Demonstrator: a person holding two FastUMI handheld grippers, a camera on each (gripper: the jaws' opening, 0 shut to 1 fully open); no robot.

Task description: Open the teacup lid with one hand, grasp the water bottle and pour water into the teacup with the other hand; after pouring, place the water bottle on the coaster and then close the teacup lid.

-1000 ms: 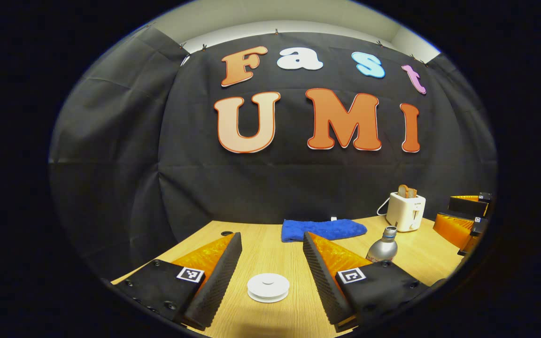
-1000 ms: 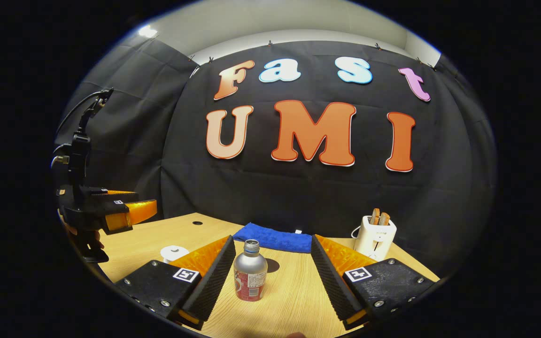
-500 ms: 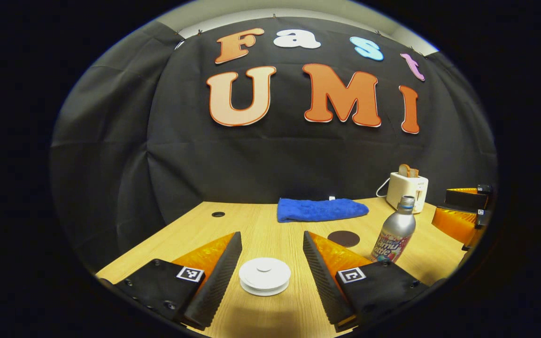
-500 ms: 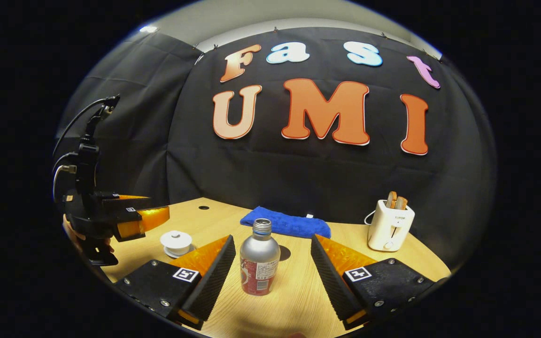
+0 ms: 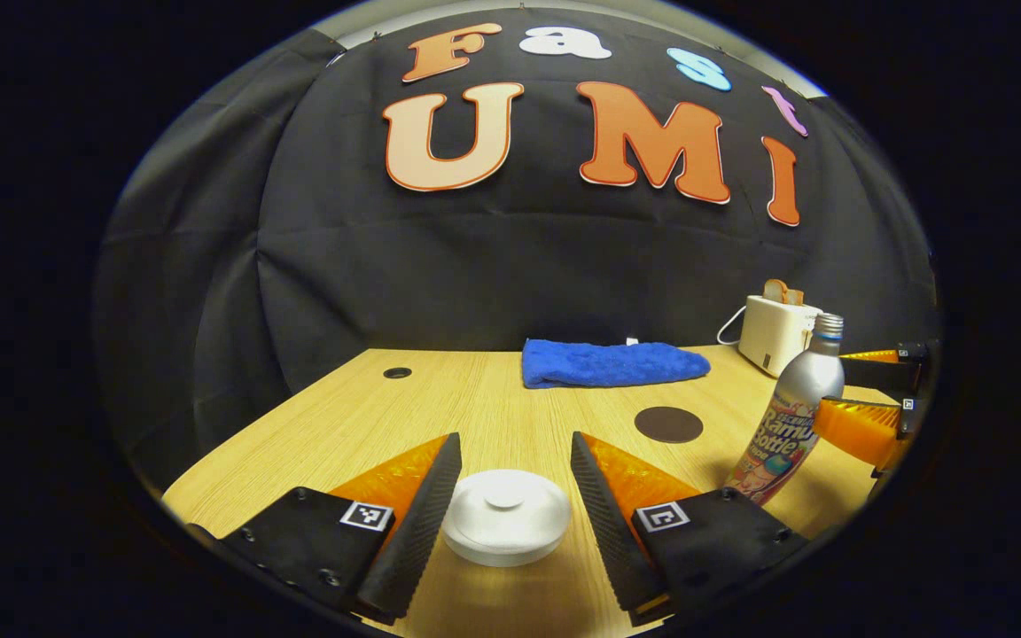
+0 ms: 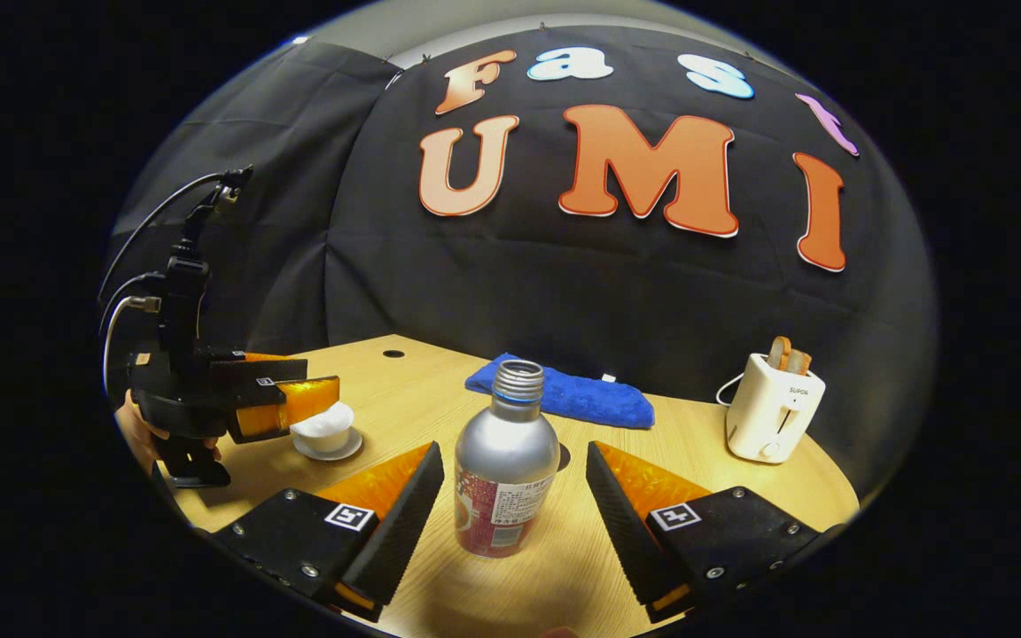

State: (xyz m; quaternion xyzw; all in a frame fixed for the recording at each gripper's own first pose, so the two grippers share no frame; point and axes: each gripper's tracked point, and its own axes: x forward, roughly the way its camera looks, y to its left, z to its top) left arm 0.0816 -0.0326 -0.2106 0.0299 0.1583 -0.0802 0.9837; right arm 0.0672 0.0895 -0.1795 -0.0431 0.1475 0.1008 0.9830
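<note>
Both grippers are spread: left gripper (image 5: 508, 461) straddles the white lid (image 5: 505, 515) at lower centre; right gripper (image 6: 515, 474) flanks the upright bottle (image 6: 505, 474), untouched. Coaster (image 5: 668, 424) lies right of centre on the table (image 5: 369, 416).

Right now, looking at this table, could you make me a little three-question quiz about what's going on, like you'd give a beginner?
1. True or false: the lid is already off the teacup.
2. Which thing stands between the right gripper's open fingers? A) toaster B) water bottle C) blue towel
3. Fill in: the dark round coaster lies on the table between the water bottle and the blue ____.

Key
1. False: the lid sits on the cup, between the open fingers of the left gripper, which do not press on it.
2. B
3. towel
</note>
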